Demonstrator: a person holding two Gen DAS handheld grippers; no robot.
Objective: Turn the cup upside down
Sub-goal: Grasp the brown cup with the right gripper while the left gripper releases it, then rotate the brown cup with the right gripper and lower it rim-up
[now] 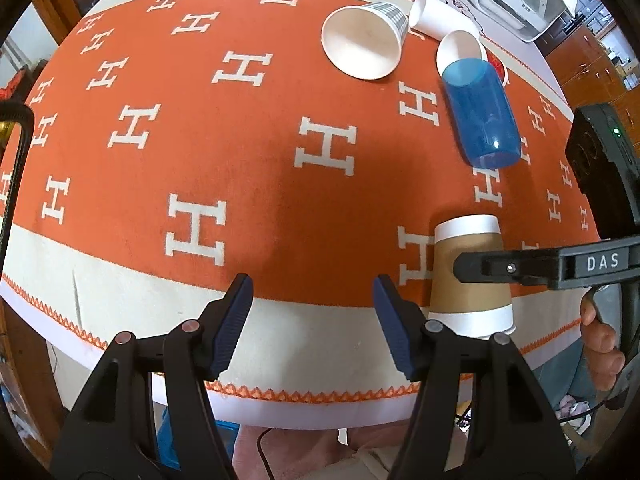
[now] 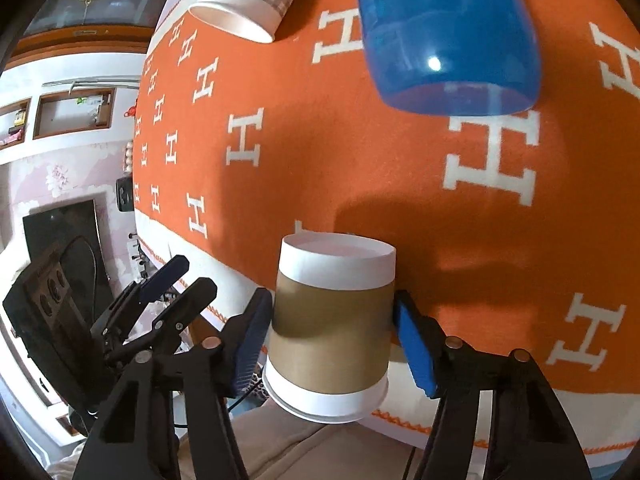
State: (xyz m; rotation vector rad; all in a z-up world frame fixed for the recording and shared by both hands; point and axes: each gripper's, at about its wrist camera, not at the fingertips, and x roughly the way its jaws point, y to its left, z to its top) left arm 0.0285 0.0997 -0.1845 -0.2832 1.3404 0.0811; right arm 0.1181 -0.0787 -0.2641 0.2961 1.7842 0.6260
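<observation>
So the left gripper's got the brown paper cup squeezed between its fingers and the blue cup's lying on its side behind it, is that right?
Not quite: the right gripper holds the brown paper cup, its fingers pressed on both sides, as the right wrist view shows. The left gripper is open and holds nothing. The blue cup does lie on its side behind it.

- The right gripper (image 2: pixel 332 332) is pinching the brown cup (image 2: pixel 332 324) near the table's front edge, blocking passage at the right front corner.
- A blue tumbler (image 1: pixel 482 116) is lying on its side beyond it, with a strip of orange tablecloth (image 1: pixel 200 152) lying between them.
- Three paper cups are crowding the far right: a checked cup (image 1: pixel 364 40), a white cup (image 1: pixel 436 16) and another (image 1: pixel 460 48) touching the tumbler.
- The left gripper (image 1: pixel 312 320) is hanging open over the front border, facing a wide uncluttered stretch of cloth running left and centre.
</observation>
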